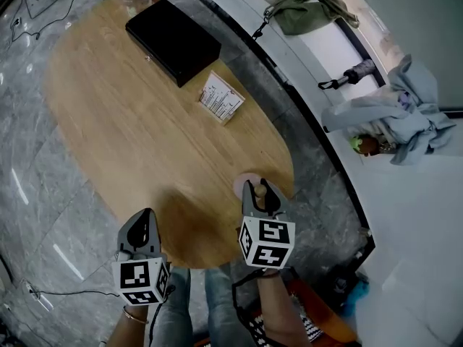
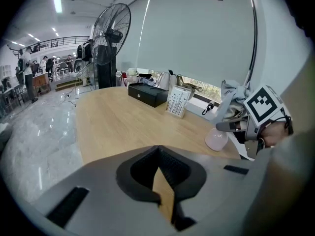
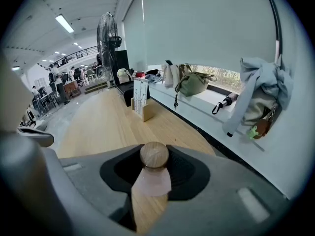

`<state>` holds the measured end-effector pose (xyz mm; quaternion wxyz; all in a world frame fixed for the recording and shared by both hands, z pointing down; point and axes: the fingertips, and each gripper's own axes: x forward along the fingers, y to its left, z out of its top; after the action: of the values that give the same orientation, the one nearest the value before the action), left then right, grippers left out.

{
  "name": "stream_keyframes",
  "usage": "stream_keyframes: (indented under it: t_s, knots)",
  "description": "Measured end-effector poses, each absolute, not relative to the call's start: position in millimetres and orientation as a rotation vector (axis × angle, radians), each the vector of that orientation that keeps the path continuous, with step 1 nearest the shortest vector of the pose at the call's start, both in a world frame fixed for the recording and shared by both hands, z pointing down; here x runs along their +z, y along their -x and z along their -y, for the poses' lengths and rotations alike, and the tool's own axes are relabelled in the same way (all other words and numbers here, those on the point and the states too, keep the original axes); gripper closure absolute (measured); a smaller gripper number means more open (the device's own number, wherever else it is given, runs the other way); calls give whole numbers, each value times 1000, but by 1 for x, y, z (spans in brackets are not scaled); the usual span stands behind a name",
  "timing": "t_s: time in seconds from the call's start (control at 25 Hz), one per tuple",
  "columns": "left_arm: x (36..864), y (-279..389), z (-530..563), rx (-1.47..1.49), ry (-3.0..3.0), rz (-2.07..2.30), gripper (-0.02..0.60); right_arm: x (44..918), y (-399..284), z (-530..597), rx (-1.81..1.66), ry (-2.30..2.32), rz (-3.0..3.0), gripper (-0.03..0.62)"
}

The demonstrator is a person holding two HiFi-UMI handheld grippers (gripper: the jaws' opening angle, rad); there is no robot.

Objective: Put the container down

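Head view: a pink container (image 1: 242,186) stands near the edge of the oval wooden worktop (image 1: 145,136), with the right claw (image 1: 256,187) around its top. The left claw (image 1: 145,221) hangs over the near edge, well apart from it.

Left gripper view: this claw's jaws meet at their tips with nothing between them. The container's base appears to sit on the worktop.

Right gripper view: the jaws stand wide, pressed on either side of the container's round wooden knob (image 3: 154,155).
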<state>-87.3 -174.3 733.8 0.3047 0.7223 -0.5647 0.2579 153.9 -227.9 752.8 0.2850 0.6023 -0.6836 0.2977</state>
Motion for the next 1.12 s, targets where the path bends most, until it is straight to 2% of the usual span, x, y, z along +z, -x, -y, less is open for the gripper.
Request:
stream_keyframes:
  t_s: [1.12]
  knots:
    - [739, 94, 172, 695, -1915, 1477, 588, 754, -150, 223, 698, -1679, 1838, 457]
